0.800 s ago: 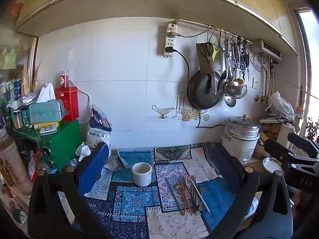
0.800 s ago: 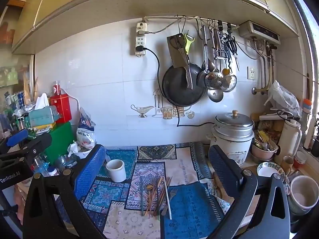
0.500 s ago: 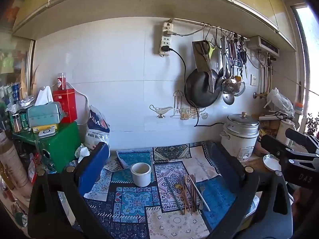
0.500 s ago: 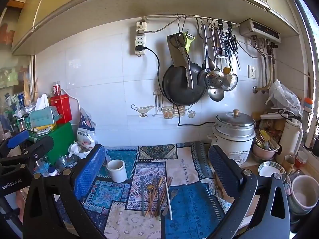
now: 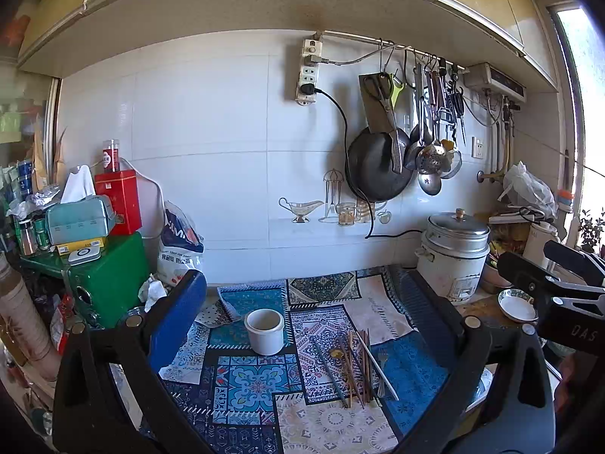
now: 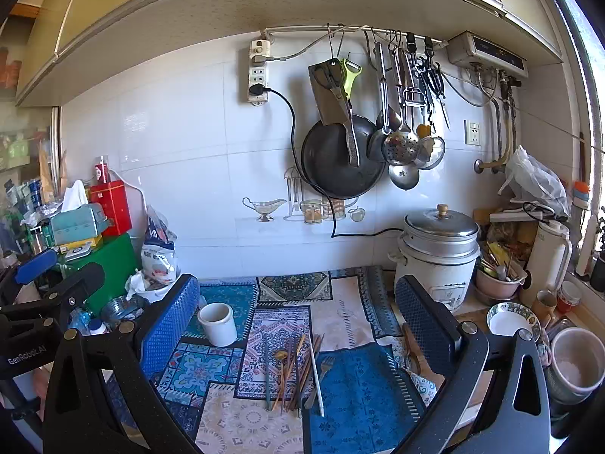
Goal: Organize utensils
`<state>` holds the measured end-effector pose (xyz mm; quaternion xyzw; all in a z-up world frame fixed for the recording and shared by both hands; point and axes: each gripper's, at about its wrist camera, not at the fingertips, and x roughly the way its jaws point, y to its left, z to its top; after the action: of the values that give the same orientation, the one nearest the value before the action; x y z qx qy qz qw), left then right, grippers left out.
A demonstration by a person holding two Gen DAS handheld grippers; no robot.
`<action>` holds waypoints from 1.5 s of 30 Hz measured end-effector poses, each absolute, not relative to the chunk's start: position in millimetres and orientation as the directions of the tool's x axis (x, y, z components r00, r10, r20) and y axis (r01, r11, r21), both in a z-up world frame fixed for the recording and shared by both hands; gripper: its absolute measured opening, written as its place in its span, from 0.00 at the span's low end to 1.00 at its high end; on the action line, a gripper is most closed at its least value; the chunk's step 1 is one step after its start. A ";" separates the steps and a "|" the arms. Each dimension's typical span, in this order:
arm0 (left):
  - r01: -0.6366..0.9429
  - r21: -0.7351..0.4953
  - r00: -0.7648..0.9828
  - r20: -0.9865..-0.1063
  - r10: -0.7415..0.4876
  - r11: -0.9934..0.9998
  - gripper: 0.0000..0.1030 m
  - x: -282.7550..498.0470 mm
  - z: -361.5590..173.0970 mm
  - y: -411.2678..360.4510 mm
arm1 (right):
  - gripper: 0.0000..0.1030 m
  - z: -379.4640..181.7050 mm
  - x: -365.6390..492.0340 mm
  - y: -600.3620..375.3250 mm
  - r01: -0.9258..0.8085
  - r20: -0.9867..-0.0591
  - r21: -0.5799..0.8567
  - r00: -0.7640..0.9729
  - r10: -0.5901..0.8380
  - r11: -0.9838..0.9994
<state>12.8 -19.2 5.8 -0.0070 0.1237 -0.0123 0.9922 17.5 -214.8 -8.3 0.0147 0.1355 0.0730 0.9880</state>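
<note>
A loose bundle of utensils (image 5: pixel 355 363), with chopsticks, a spoon and a fork, lies on the patterned mat (image 5: pixel 257 378). It also shows in the right wrist view (image 6: pixel 298 370). A white cup (image 5: pixel 264 331) stands empty on the mat to their left, also in the right wrist view (image 6: pixel 217 323). My left gripper (image 5: pixel 302 302) is open and empty, held above the mat. My right gripper (image 6: pixel 298 302) is open and empty too. Each gripper shows at the edge of the other's view: the right one (image 5: pixel 559 283) and the left one (image 6: pixel 49 283).
A rice cooker (image 5: pixel 455 255) stands at the back right, with a small bowl (image 5: pixel 516 304) beside it. A green box (image 5: pixel 109 272) with a tissue box and a red tin sits at the left. A pan and ladles (image 6: pixel 340 159) hang on the wall.
Both views have shifted only slightly. The utensils and the cup lie as before, and both grippers stay open.
</note>
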 end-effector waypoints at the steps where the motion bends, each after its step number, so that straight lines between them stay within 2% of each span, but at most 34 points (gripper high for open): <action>1: 0.025 -0.019 0.969 -0.247 -0.029 1.000 1.00 13.9 6.0 -18.9 | 1.00 -8.7 17.2 -214.4 -0.139 -0.266 0.048 0.953 0.147 0.989; 45: 0.026 -0.030 0.970 -0.239 -0.033 0.999 1.00 13.6 -2.7 -10.3 | 1.00 -8.1 20.6 -206.4 -0.154 -0.286 0.053 0.944 0.163 0.987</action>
<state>13.6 -10.3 -2.7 -0.0134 0.1208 -0.0150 0.9925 20.6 -206.4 -8.1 0.0149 0.1465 0.0804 0.9858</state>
